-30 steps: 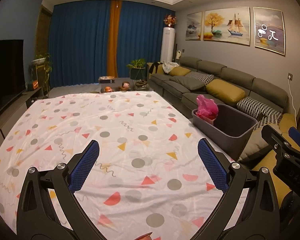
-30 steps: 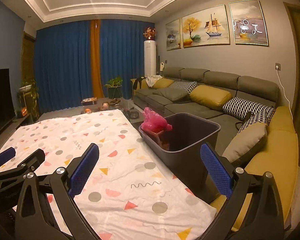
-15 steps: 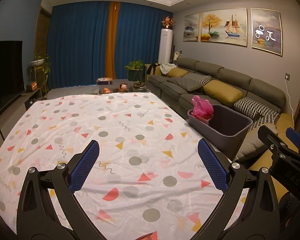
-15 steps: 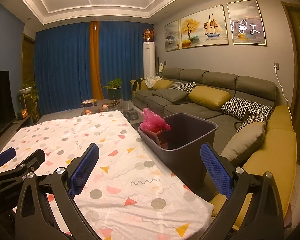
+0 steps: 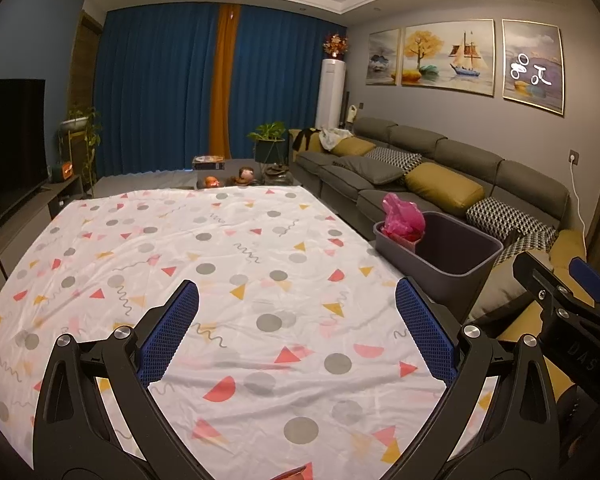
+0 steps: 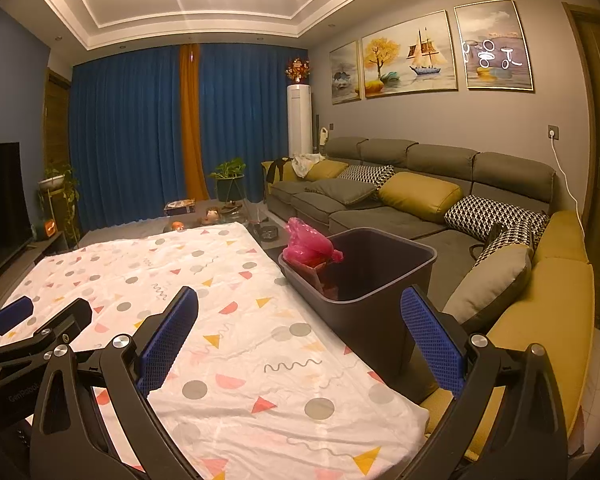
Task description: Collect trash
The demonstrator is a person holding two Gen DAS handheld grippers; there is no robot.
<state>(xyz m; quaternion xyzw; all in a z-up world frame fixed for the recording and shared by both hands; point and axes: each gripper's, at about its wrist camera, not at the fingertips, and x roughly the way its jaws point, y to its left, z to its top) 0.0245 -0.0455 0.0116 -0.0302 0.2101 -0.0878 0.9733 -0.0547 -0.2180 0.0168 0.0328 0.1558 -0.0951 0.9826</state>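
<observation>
I see left gripper (image 5: 296, 312) spread wide, empty, over the patterned cloth (image 5: 220, 264). Right gripper (image 6: 300, 316) likewise spread, nothing pinched. Grey bin (image 6: 376, 280) at 1 o'clock beside the cloth edge, pink bag (image 6: 306, 246) at its far rim. Sofa (image 6: 420, 184) beyond.

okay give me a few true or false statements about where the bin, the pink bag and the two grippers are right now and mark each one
1. The left gripper is open and empty. True.
2. The pink bag lies on the patterned cloth. False: it sits at the rim of the grey bin.
3. The bin stands between the cloth-covered table and the sofa. True.
4. The right gripper is shut on the bag. False: it is open, holding nothing.
</observation>
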